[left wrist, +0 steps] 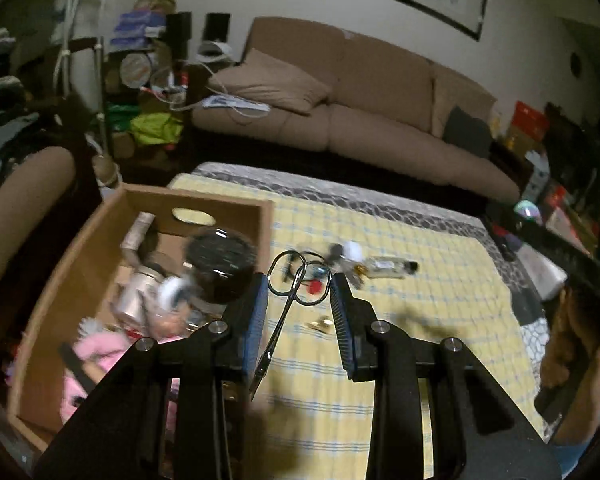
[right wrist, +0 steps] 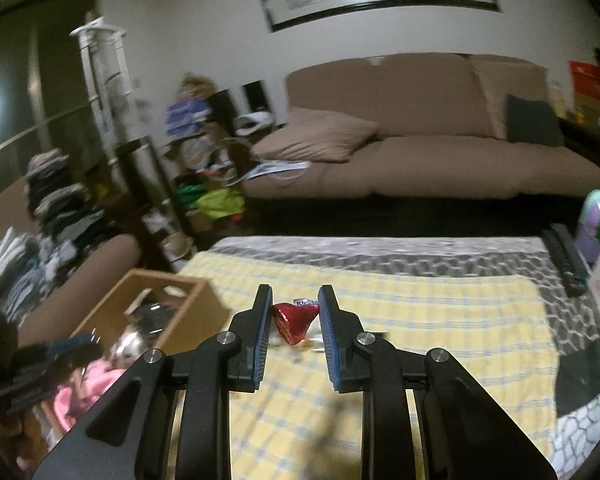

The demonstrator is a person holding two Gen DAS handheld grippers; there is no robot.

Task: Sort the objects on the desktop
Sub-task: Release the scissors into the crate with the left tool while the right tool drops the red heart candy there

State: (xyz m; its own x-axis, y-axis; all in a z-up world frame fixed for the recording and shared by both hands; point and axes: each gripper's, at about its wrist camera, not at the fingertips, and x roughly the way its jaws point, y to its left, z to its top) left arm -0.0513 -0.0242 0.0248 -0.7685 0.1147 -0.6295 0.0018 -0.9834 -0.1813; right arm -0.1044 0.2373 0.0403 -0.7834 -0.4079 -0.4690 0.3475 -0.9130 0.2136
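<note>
Desktop objects are seen partly sorted: the cardboard box point(left wrist: 80, 264) at the left of the yellow checked cloth point(left wrist: 420, 320) is filled, its contents blurred. Scissors point(left wrist: 288, 300) are gripped by their handle loops in the left gripper point(left wrist: 300, 304), shown only in the left view, with a few small items, perhaps bottles, beyond. Only the right view shows a red foil chocolate point(right wrist: 294, 322) clamped in the right gripper point(right wrist: 294, 320).

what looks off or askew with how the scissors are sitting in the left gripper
The scissors hang crooked in the left gripper: handle loops wedged between the pads, closed blades dangling back toward the camera, tilted left. The grip looks loose, so they might slip. The cardboard box beside them is a jumbled pile.
</note>
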